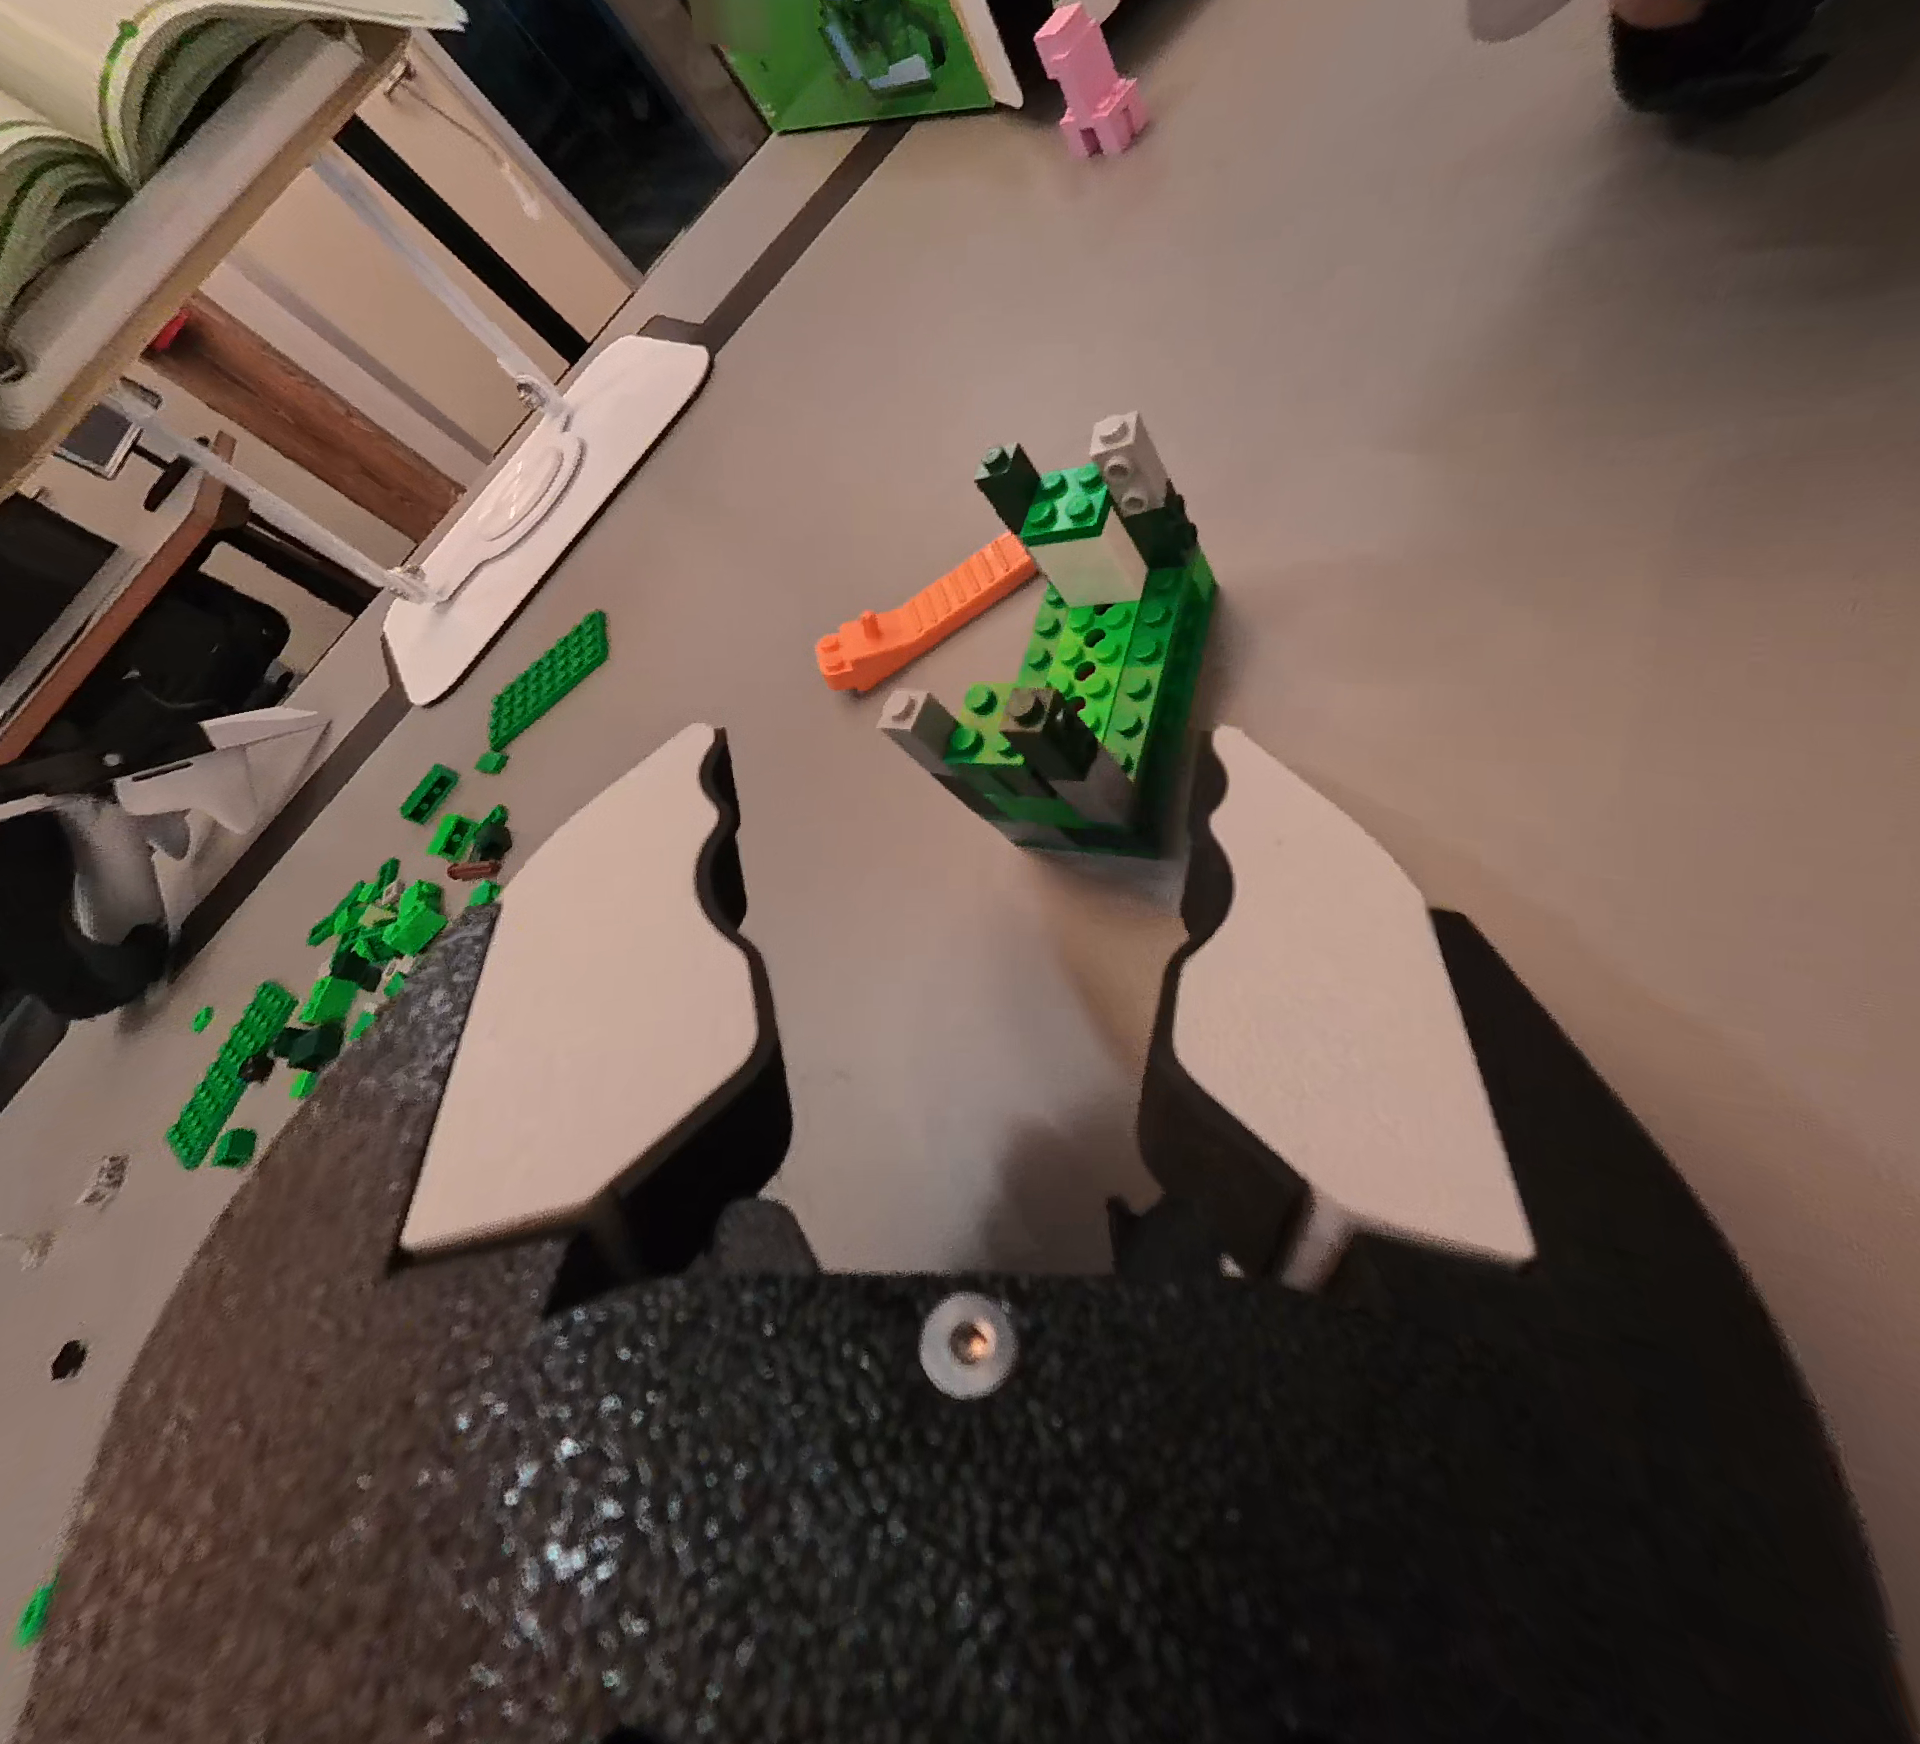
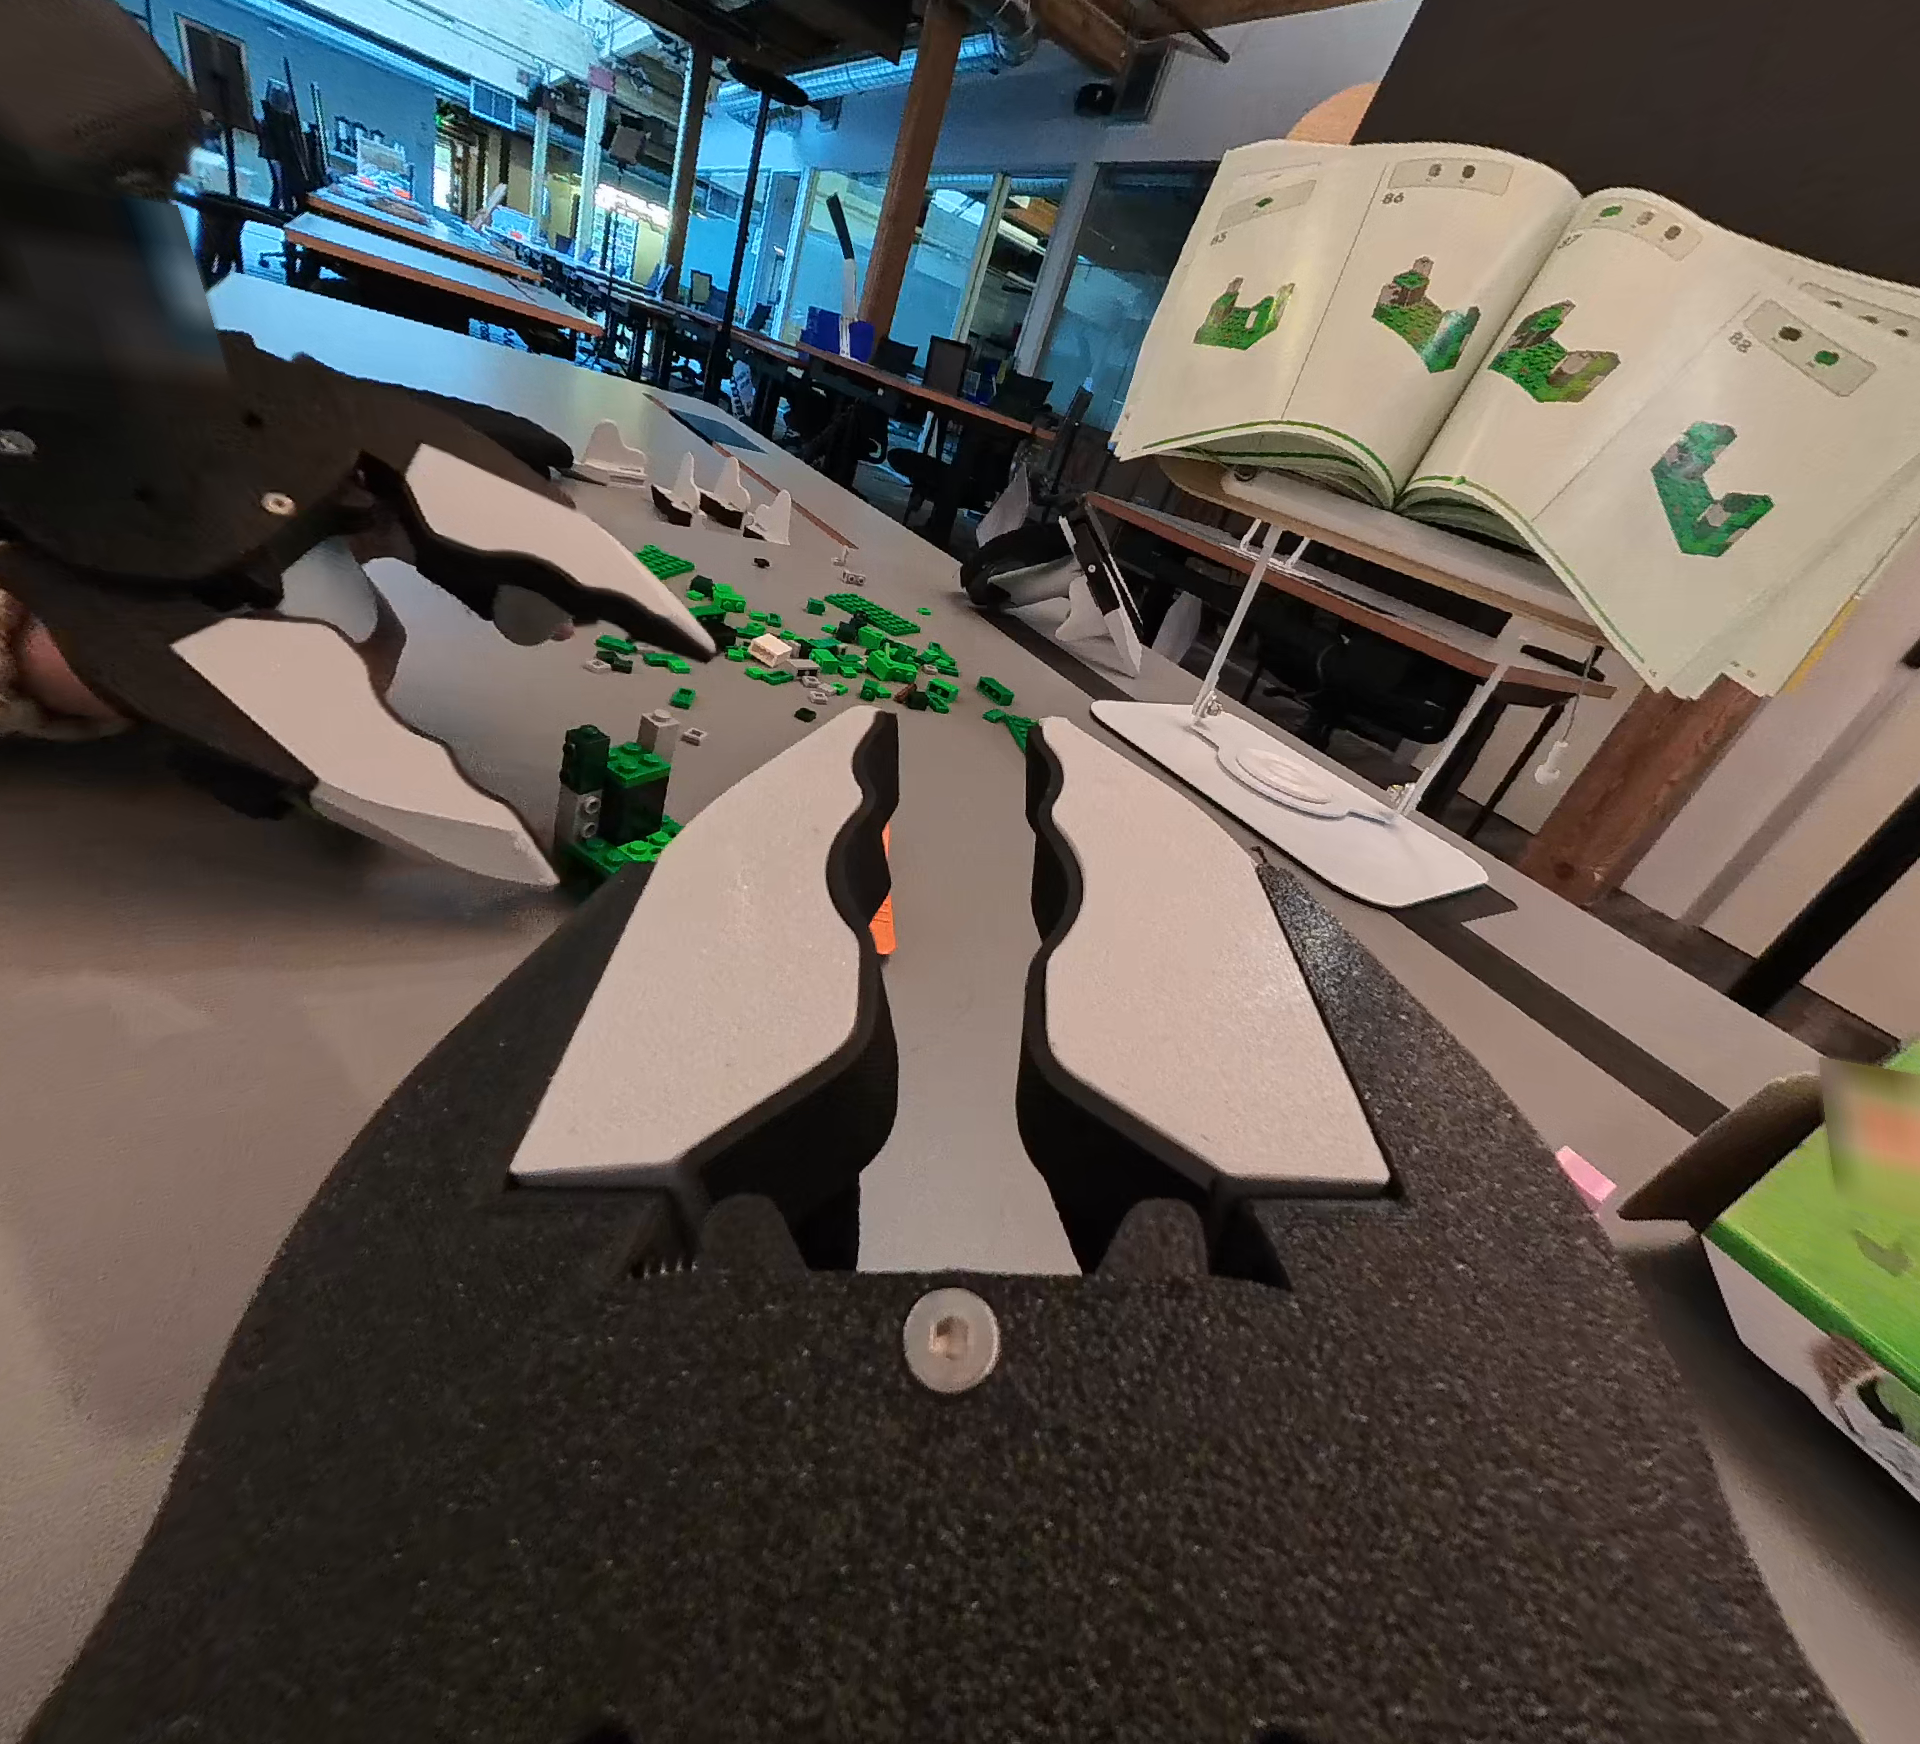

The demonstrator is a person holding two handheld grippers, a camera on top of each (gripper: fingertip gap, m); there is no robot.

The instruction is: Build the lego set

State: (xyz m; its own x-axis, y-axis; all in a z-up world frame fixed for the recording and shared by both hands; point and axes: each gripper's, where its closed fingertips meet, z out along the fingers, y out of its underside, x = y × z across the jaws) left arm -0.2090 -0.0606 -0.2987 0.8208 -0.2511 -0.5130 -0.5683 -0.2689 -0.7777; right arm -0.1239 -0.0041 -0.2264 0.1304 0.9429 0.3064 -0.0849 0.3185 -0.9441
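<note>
A partly built green lego model [image 1: 1101, 655] with grey and dark posts stands on the grey table [image 1: 1455, 551]. My left gripper [image 1: 966, 759] is open and empty, its fingertips just short of the model's near end. In the right wrist view the left gripper [image 2: 623, 759] straddles the model [image 2: 623, 795] from the left. My right gripper [image 2: 961, 728] is open by a narrow gap and empty, low over the table and pointing at the loose pieces. An orange brick separator [image 1: 914, 619] lies beside the model and shows behind my right gripper's left finger [image 2: 883, 905].
Loose green bricks [image 1: 364, 946] [image 2: 831, 645] and a green plate [image 1: 549, 678] lie scattered near the table edge. An open instruction book [image 2: 1507, 344] rests on a white stand [image 2: 1288, 790]. A green box [image 1: 862, 32] and a pink figure [image 1: 1096, 84] stand farther back. Across from one pair of fingers to the other is roughly 12 cm.
</note>
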